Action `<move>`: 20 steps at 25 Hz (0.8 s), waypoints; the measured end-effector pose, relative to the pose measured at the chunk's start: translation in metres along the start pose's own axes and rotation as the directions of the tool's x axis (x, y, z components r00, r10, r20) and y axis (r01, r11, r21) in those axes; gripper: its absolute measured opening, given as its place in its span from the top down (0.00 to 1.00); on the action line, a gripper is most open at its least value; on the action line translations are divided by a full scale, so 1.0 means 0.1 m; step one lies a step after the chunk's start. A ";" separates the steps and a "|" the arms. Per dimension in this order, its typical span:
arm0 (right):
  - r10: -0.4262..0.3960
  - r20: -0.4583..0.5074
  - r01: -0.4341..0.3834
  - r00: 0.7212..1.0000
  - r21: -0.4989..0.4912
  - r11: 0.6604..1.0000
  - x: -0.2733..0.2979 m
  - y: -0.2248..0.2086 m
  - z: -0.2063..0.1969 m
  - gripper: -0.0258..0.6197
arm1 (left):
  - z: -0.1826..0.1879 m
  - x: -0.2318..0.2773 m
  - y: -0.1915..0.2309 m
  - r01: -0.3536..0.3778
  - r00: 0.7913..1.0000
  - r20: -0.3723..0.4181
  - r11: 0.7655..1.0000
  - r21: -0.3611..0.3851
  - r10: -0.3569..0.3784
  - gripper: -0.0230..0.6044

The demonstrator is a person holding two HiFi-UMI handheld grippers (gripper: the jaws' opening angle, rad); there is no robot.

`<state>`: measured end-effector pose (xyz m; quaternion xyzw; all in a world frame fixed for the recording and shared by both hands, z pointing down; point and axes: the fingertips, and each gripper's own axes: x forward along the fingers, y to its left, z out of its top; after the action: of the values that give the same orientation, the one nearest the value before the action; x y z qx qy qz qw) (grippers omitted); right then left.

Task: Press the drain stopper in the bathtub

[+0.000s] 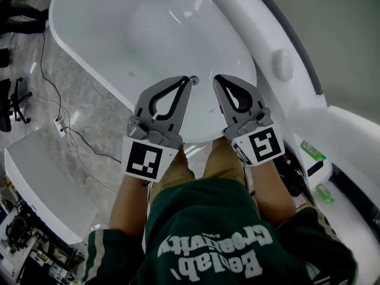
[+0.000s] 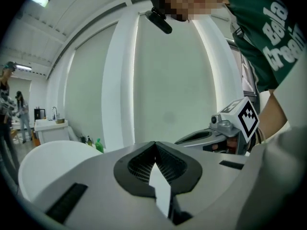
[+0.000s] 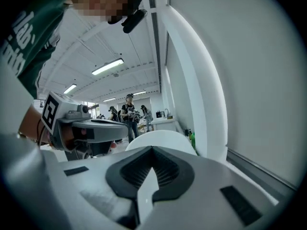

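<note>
Claws: left claw (image 1: 185, 83) and right claw (image 1: 218, 79), both closed tight, nothing held. Small round metal drain stopper (image 1: 194, 80): set in the floor of the white glossy bathtub (image 1: 83, 40), seen between the claw tips. Judged rigid, slick, sprung; best pressed centrally, not gripped.

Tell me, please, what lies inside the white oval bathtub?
A small round metal drain stopper sits on the floor of the white oval bathtub. The left hand-held gripper and right hand-held gripper hide its near end from view.
</note>
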<state>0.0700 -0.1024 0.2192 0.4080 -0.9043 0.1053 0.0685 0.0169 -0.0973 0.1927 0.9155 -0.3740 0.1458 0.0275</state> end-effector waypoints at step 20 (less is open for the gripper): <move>0.195 -0.463 -0.195 0.865 0.048 0.980 0.64 -0.10 -3.11 0.94 | -2.93 0.66 0.01 -0.148 0.975 -0.202 0.954 -0.259 0.096 0.96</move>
<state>0.0471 -0.0785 0.5350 0.2773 -0.8981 0.2063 0.2721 -0.0113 -0.0965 0.4913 0.8601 -0.4424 0.1798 0.1793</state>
